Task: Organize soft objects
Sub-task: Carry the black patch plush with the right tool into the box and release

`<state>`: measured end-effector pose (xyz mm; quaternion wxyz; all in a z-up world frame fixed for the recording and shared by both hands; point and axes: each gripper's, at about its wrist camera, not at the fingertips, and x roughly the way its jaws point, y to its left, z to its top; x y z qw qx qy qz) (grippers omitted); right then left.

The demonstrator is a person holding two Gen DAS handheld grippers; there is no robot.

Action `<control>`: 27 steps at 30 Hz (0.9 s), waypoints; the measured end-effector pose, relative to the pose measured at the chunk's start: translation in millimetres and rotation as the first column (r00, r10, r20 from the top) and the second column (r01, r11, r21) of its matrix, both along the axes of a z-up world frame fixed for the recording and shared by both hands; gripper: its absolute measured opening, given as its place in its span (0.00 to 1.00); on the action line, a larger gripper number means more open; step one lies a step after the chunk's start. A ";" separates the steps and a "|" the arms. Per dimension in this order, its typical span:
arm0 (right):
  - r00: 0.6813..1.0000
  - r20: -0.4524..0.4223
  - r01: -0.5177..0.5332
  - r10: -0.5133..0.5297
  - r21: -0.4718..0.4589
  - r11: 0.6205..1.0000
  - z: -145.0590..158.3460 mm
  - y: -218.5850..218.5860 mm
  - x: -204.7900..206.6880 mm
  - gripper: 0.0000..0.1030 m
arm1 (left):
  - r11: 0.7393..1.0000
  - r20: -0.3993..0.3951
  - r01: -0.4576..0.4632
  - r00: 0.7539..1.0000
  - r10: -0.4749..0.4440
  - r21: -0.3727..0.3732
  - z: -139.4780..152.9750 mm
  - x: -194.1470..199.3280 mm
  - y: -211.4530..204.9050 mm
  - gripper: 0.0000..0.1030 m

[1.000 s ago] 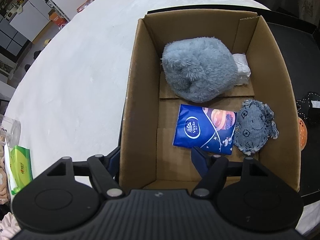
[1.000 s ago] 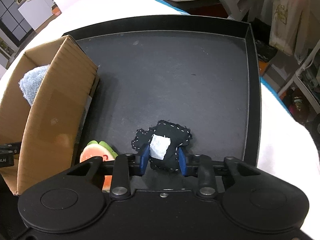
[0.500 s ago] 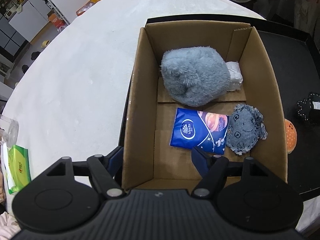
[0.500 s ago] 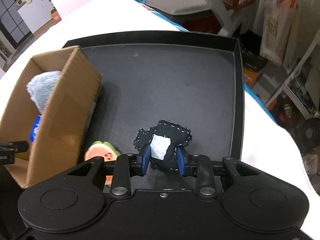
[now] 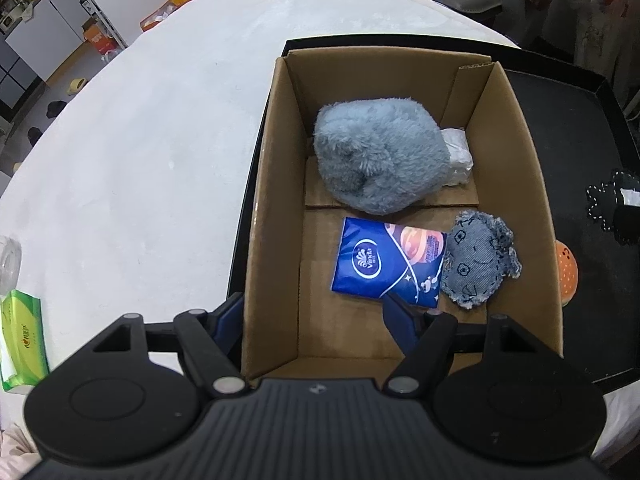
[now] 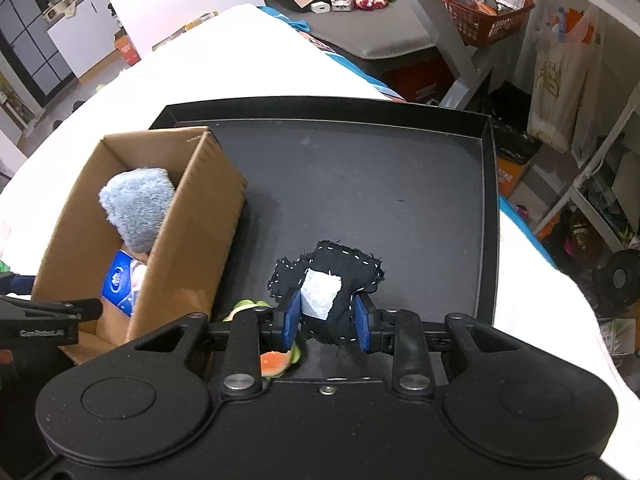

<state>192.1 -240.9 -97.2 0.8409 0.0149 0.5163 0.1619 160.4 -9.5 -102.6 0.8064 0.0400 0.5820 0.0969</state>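
Observation:
A cardboard box (image 5: 272, 208) (image 6: 192, 236) stands on a black tray (image 6: 360, 184). In it lie a fluffy grey-blue plush (image 5: 380, 156), a blue tissue pack (image 5: 388, 264), a denim toy (image 5: 476, 264) and a white wad (image 5: 456, 152). My left gripper (image 5: 316, 320) is open, its fingers straddling the box's near-left wall. My right gripper (image 6: 326, 316) is shut on a black stitched fabric toy (image 6: 336, 276) with a white patch, held above the tray. That black fabric toy also shows in the left wrist view (image 5: 612, 204). A watermelon-slice toy (image 6: 276, 356) lies under the right gripper.
The tray rests on a white-covered table (image 5: 140, 160). A green tissue pack (image 5: 20, 332) and a clear jar (image 5: 8, 260) sit at the table's left edge. The orange toy's edge (image 5: 566, 272) shows right of the box. Shelves and a basket (image 6: 484, 12) stand beyond.
The right gripper has risen with the black toy, so the box now sits lower and its inside shows. The left gripper has pulled back and up slightly.

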 end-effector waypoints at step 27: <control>0.994 0.082 -0.080 0.078 0.026 0.996 57.6 67.4 -6.1 0.29 | 0.995 0.049 -0.026 0.998 0.031 -0.099 -4.7 -10.9 40.1 0.60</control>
